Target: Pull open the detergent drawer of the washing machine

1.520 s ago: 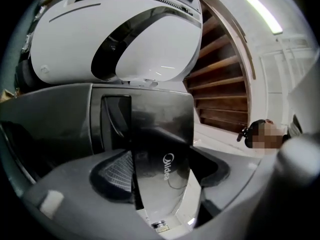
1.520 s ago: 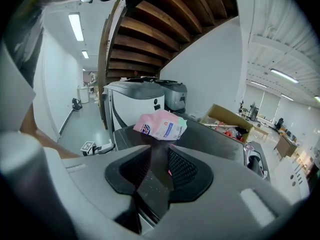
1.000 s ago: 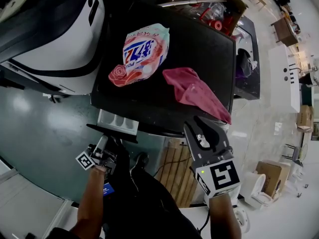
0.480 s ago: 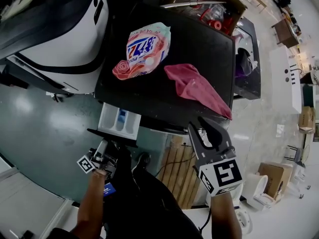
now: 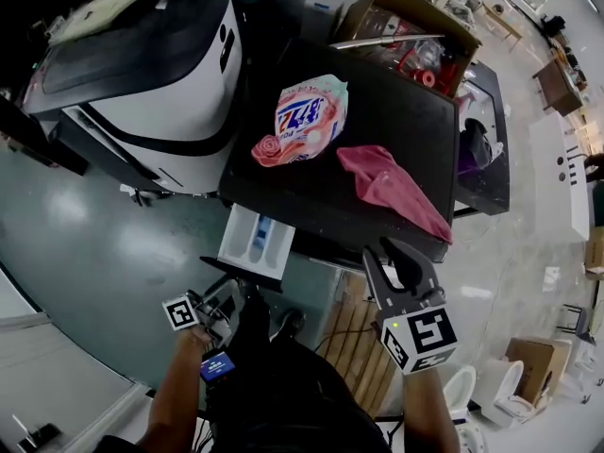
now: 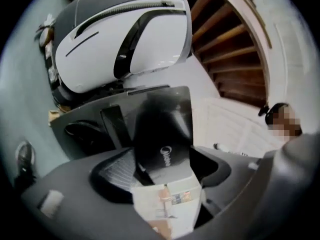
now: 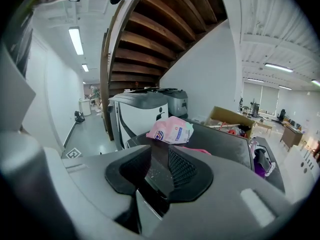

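On top of the washing machine [image 5: 406, 102] the detergent bag [image 5: 304, 121] lies near the left edge, the cloth [image 5: 392, 185] toward the front right corner. The detergent drawer [image 5: 253, 242] juts out at the front left corner — a cardboard box [image 5: 401, 12] stands behind, another machine [image 5: 142, 74] to the left.

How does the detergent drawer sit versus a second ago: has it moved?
Yes. The detergent drawer has slid further out from under the washing machine's black top, toward the bottom of the head view, exposing more of its white compartments.
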Demonstrator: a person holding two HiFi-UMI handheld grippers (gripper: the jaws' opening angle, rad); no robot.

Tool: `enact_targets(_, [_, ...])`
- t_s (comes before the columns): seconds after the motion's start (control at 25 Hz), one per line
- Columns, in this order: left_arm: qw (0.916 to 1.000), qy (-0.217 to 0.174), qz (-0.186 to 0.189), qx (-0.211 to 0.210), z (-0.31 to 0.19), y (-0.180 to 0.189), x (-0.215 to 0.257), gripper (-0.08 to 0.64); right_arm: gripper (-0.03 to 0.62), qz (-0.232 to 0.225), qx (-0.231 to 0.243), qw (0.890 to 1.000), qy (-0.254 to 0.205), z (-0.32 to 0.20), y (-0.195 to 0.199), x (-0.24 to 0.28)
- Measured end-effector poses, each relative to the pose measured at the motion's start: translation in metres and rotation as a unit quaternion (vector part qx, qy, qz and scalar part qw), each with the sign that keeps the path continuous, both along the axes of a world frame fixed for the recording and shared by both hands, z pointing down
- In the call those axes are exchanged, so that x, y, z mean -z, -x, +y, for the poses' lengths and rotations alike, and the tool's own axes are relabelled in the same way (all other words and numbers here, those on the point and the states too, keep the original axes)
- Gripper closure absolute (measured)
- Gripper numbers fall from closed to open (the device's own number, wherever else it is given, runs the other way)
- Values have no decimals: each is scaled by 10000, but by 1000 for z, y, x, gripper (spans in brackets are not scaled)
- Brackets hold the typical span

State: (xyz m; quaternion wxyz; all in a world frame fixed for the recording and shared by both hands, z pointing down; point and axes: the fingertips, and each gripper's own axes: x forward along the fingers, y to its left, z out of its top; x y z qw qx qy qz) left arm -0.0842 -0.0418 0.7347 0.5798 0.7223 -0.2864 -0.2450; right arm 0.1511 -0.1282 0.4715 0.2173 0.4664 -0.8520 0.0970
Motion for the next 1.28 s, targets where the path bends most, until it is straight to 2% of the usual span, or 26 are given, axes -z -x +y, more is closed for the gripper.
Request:
enact_targets(0.16, [9944,-83,-935,-491,14,9,10,190,488,-112,18,9999,-93,5,-2,8])
enact_targets(0.36, [9814,-366,-1701,-816,9,26,38,190,488,-238,-7,9994,-251,8,-7,19])
enact_targets(0.48, [9678,-620,-2188,-1077,13,32,58,190,488,-284,-68,9991,-299,15,-15,28])
enact_targets(0.6, [9499,-930,-2703,-1263,15,40,82,190,488,-346,-126,9987,-364,20,-22,37])
enact_targets(0.76, [9289,-1418,-3258,-1046,5,55,128,190,488,-420,-196,9977,-493,27,-28,51])
enact_targets(0.88, [9053,-1896,-3724,-759,-6,68,168,190,489,-493,-246,9966,-613,30,-31,63])
enact_targets(1.04, [8651,-2460,-4346,-479,-15,74,222,192,489,-557,-284,9950,-773,36,-34,79])
enact_targets(1.28, [7865,-3252,-5250,-20,-22,77,297,203,489,-634,-317,9928,-965,45,-35,97])
